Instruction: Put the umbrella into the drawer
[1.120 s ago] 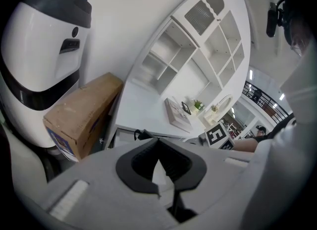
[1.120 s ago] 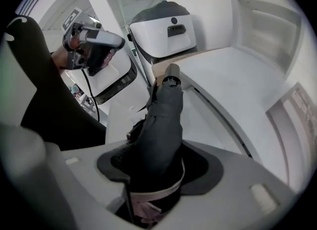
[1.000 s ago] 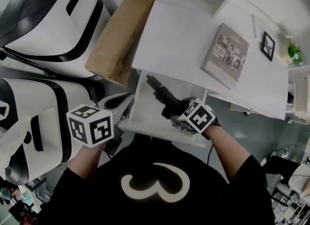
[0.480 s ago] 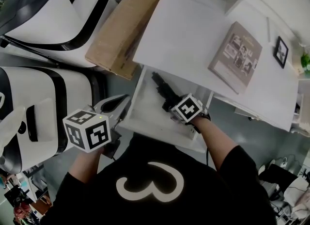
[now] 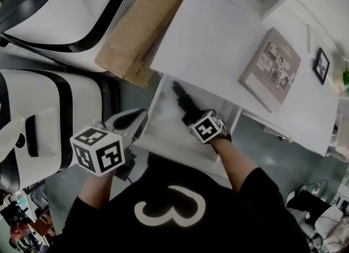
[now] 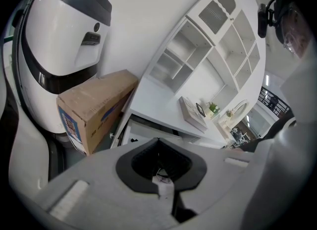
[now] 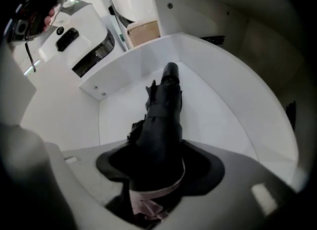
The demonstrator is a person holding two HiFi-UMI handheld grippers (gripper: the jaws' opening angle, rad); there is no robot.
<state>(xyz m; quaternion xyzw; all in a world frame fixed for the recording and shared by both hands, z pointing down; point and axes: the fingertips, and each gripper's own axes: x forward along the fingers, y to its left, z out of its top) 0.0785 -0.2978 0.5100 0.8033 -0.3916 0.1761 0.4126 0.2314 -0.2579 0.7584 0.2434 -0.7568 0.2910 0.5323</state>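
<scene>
The folded black umbrella (image 5: 182,101) lies slanted inside the open white drawer (image 5: 163,132), tip toward the drawer's back. My right gripper (image 5: 196,120) reaches steeply down into the drawer, shut on the umbrella's handle end. In the right gripper view the umbrella (image 7: 164,115) fills the gap of the right gripper (image 7: 158,174), a pale pink strap round its handle end, and the drawer floor (image 7: 218,110) lies just beneath. The jaws have just eased open a little with the umbrella still between them. My left gripper (image 5: 132,121) hangs shut and empty beside the drawer's front left corner; the left gripper (image 6: 171,199) faces the desk.
The drawer sits under a white desk top (image 5: 218,44) carrying a book (image 5: 270,69) and a small picture frame (image 5: 321,65). A cardboard box (image 5: 139,28) leans at the desk's left. Large white and black machine housings (image 5: 32,115) crowd the left side.
My right gripper has sunk into the drawer with the umbrella, which now lies lower and closer to the drawer floor. My left gripper has dropped slightly beside the drawer.
</scene>
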